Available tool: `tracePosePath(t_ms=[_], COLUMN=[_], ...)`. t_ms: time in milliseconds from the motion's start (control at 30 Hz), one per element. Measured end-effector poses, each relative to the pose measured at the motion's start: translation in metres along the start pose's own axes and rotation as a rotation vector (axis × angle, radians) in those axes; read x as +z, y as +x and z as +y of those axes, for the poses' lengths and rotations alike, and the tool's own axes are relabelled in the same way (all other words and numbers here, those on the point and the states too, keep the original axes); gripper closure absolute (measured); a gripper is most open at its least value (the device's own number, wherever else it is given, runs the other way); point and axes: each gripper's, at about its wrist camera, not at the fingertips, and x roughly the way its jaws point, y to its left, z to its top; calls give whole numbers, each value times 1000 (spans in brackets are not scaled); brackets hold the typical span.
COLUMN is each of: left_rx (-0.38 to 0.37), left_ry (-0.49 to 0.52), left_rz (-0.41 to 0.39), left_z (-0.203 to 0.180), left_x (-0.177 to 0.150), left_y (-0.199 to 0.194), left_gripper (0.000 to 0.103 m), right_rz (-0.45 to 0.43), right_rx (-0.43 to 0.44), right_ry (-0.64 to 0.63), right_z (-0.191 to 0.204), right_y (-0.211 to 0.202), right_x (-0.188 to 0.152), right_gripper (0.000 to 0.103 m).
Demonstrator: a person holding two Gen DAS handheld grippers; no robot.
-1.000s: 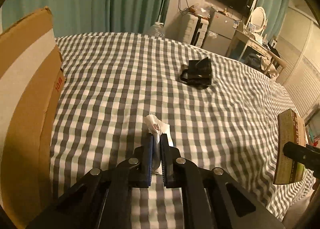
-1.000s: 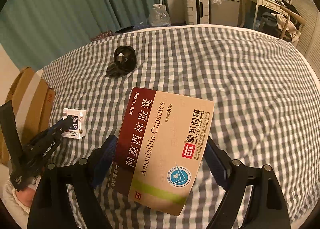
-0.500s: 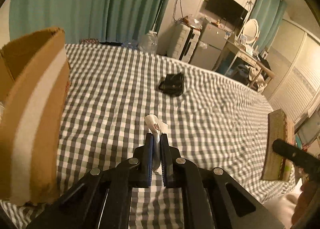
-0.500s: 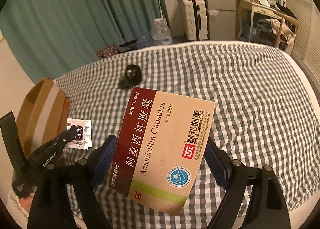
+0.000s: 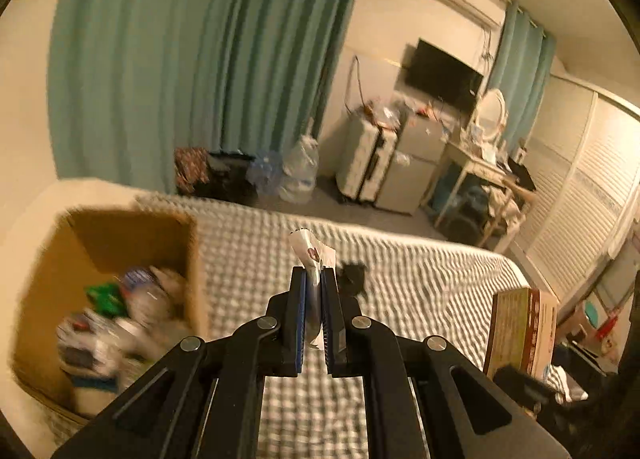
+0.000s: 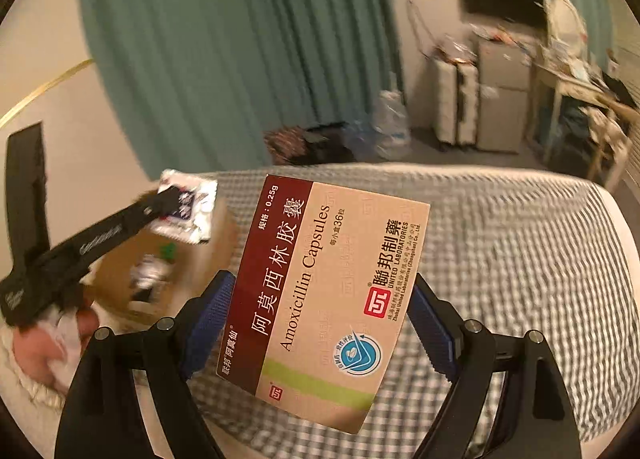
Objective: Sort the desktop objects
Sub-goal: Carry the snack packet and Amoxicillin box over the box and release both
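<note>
At the lower left of the left wrist view sits the open cardboard box [image 5: 120, 299], already part full of blurred packets and wrappers. Just right of it, at frame centre, the left gripper [image 5: 313, 291] is pinched tight on a small white sachet [image 5: 312, 255], which sticks up edge-on above the fingertips, held in the air over the checked bedcover [image 5: 420, 279]. A small dark object [image 5: 354, 277] lies on the cover beyond it.

In the right wrist view that same sachet [image 6: 186, 211] hangs over the box [image 6: 160, 267] at middle left. Further right, filling the centre, the right gripper [image 6: 316, 299] stands wide, clamped across the breadth of an amoxicillin capsule box [image 6: 328, 299], tilted, well above the cover.

I'd say the drop wants care: bring the sachet squarely over the box mouth, low inside the rim, before letting go, since a light foil packet will flutter. The medicine carton should follow flat, one hand at a time, so the grippers don't knock together.
</note>
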Motion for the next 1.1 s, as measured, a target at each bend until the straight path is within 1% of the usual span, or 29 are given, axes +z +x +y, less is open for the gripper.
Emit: tracePosePath(t_ms=[67, 133, 200, 333, 433, 533, 567, 633, 667, 733, 800, 833, 867, 900, 933, 1000, 1067, 1100], left_rx=[22, 59, 91, 156, 192, 226, 234, 253, 260, 282, 311, 335, 352, 384, 396, 379, 380, 380], left_ry=[13, 27, 15, -7, -44, -87, -96, -103, -105, -109, -114, -114, -109, -98, -89, -64, -52, -51], left_rz=[-11, -15, -4, 23, 45, 73, 80, 99, 110, 134, 153, 171, 184, 196, 189, 162, 164, 165], left_z=[17, 37, 59, 100, 133, 161, 168, 181, 188, 197, 199, 199, 198, 197, 195, 186, 180, 175], left_x=[12, 19, 20, 12, 2, -8, -11, -19, -24, -31, -36, -40, -42, -45, -47, -52, -52, -53], left_y=[-12, -20, -22, -16, -4, 9, 14, 21, 24, 32, 39, 45, 48, 51, 50, 45, 42, 41], left_gripper=[96, 96, 96, 96, 96, 96, 96, 96, 96, 96, 92, 77, 46, 29, 16, 15, 15, 15], right_rz=[-6, -11, -2, 32, 71, 120, 145, 177, 195, 205, 199, 184, 177, 164, 152, 131, 80, 69], right_rx=[38, 80, 134, 227, 272, 300, 299, 295, 295, 299, 328, 329, 318, 303, 288, 264, 242, 230], right_ry=[-28, -56, -72, -99, -108, -113, -109, -107, -117, -130, -120, -106, -94, -79, -71, -66, -54, -51], right_z=[23, 48, 73, 121, 144, 156, 162, 169, 178, 188, 195, 197, 198, 197, 195, 191, 178, 170], right_y=[0, 2, 9, 35, 63, 97, 115, 139, 152, 167, 180, 186, 189, 191, 191, 186, 169, 165], right_x=[7, 15, 19, 25, 28, 32, 36, 41, 44, 47, 53, 57, 61, 64, 68, 73, 75, 77], right_gripper=[18, 18, 18, 18, 18, 18, 18, 18, 18, 18, 16, 14, 6, 4, 4, 4, 4, 4])
